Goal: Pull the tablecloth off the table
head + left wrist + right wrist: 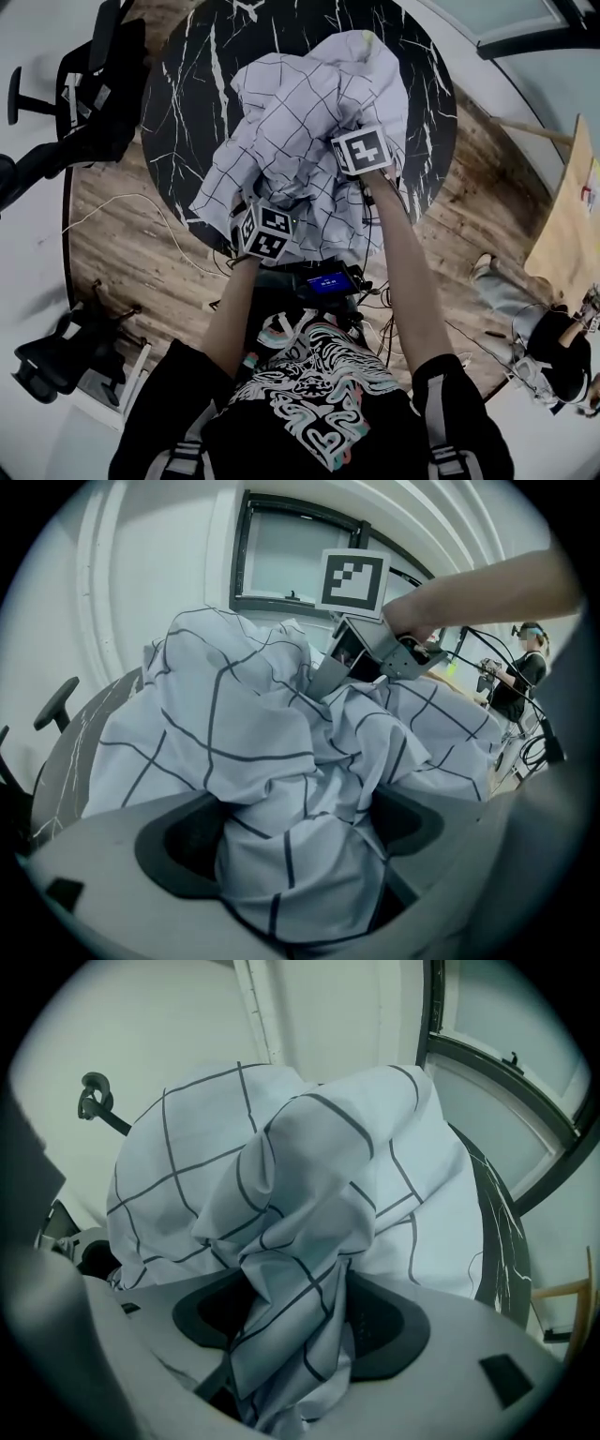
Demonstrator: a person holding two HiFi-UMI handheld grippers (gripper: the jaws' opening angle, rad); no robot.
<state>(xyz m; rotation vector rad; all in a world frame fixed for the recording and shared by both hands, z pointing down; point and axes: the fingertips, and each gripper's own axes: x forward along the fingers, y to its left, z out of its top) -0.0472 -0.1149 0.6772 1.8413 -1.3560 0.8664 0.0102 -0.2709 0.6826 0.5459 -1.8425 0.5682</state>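
Note:
A white tablecloth [300, 103] with a dark grid lies bunched up in a heap on the round black marble table [187, 103]. The left gripper's marker cube [267, 232] sits at the heap's near edge, and the right gripper's cube [361, 150] is over its middle. In the left gripper view, my left gripper [300, 846] is shut on a thick fold of the tablecloth [234, 724]. The right gripper's body [361, 658] dips into the cloth beyond. In the right gripper view, my right gripper [300, 1326] holds a twisted fold of the tablecloth [300, 1166] that fills the gap between its pads.
Black office chairs stand at the left [94, 84] and lower left [66, 356]. A cable [122, 211] trails over the wooden floor. A device with a blue screen [330, 281] sits at my waist. Another person [553, 347] is at the right, near a wooden board [572, 216].

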